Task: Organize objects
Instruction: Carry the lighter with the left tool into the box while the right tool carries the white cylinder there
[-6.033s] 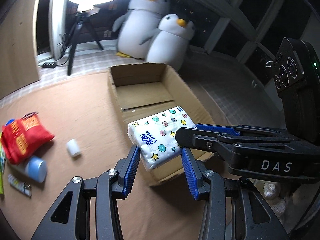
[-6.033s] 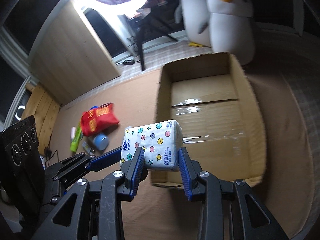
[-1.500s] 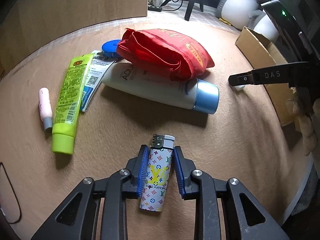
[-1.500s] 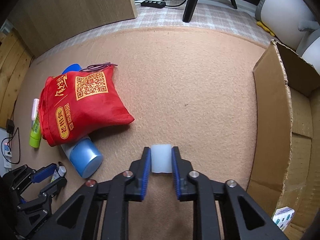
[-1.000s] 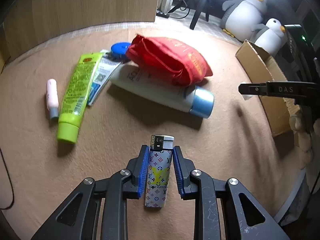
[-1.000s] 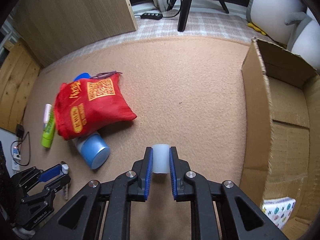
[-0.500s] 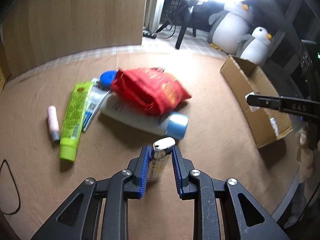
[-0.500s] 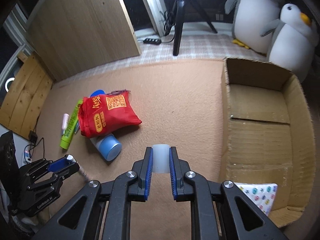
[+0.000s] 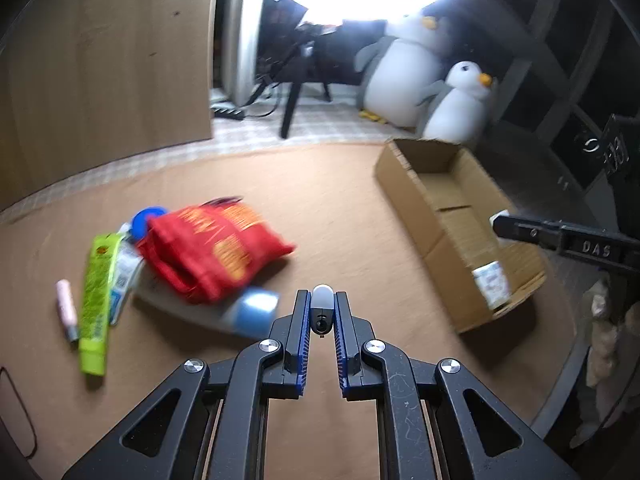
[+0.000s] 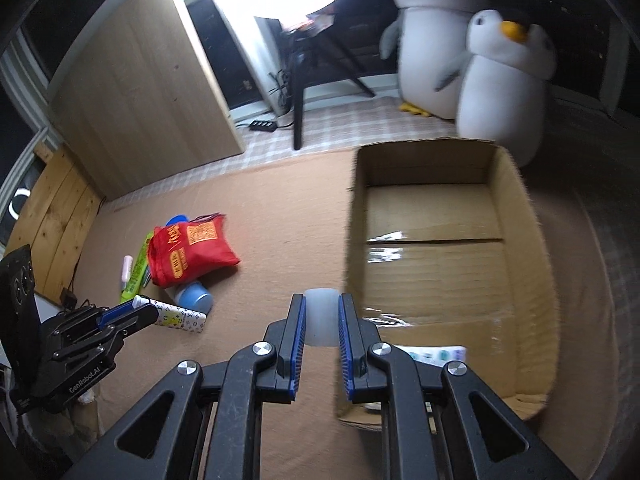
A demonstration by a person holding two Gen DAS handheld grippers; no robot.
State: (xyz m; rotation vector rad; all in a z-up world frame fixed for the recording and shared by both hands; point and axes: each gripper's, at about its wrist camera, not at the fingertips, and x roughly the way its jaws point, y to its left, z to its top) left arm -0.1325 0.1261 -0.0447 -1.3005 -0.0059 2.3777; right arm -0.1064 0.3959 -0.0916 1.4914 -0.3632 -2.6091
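My left gripper is shut on a patterned lighter, held up above the brown mat; the lighter also shows in the right wrist view. My right gripper is shut on a small white cap, held beside the left wall of the open cardboard box. The box holds a tissue pack at its near end; the pack shows in the right wrist view.
On the mat to the left lie a red bag, a white bottle with a blue cap, a green tube and a pink stick. Two plush penguins, a ring light and a tripod stand behind the box.
Both grippers have risen from the mat with their objects and moved toward the box. The left view has tilted up, so the lighter now shows end-on.
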